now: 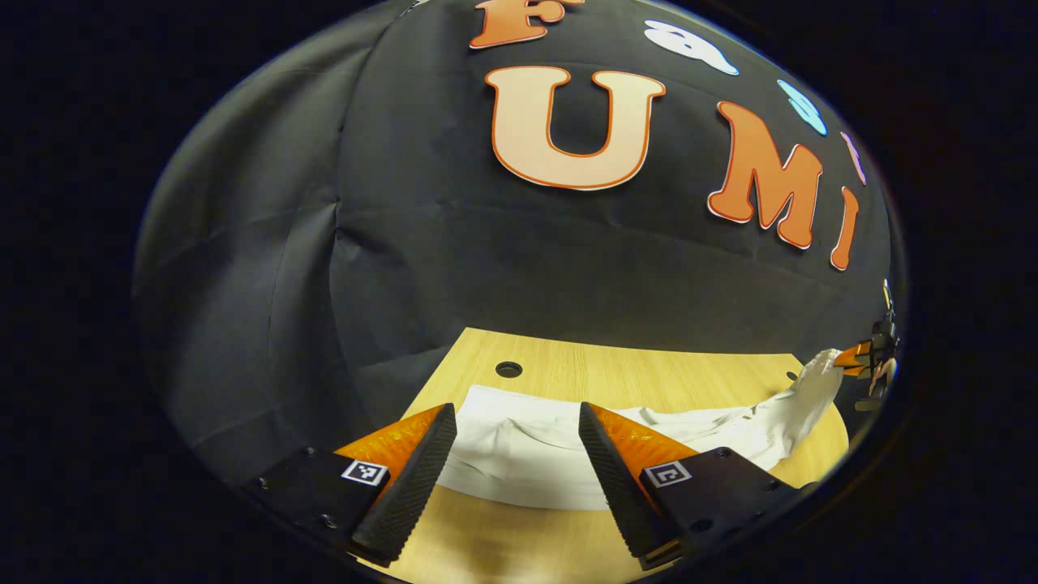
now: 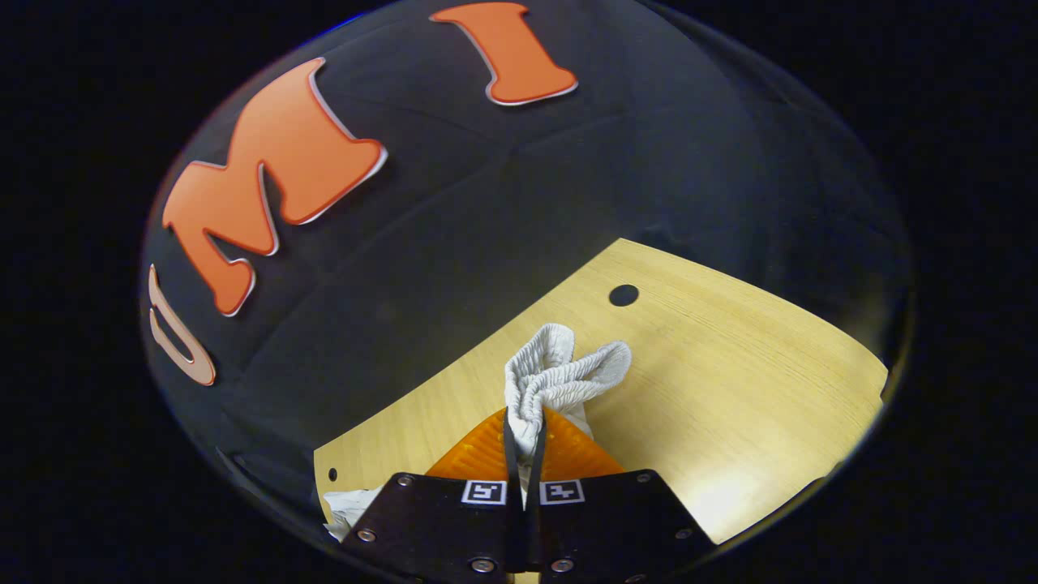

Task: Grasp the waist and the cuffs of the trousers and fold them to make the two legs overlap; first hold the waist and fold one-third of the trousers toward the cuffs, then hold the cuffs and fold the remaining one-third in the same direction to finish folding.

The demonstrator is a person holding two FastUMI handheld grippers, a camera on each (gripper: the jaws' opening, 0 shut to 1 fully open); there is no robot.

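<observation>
Your left gripper (image 1: 517, 462) hangs released over the near edge of the table (image 1: 568, 373), its two wedge-shaped fingers (image 1: 405, 495) spread wide, ribbed faces turned inward, nothing between them. Beyond the gap lie the trousers (image 1: 527, 454): white, soft cloth, spread flat on the pale wood-grain top with a shallow curved crease across the middle. Their far end rises off the table to the right as a twisted strip toward the other gripper (image 1: 859, 357), which pinches it at the edge of the left gripper view.

In the right gripper view your right gripper (image 2: 520, 442) is clenched on the trousers' waist (image 2: 559, 369): both fingers press together on a bunched, finely gathered elastic band, which puffs out above the tips in two rounded lobes. A scrap more of white cloth (image 2: 349, 507) shows low at the left, by the table's corner.

The table has a light laminate top with fine straight grain and a round dark hole (image 2: 623, 294) near its back edge.
</observation>
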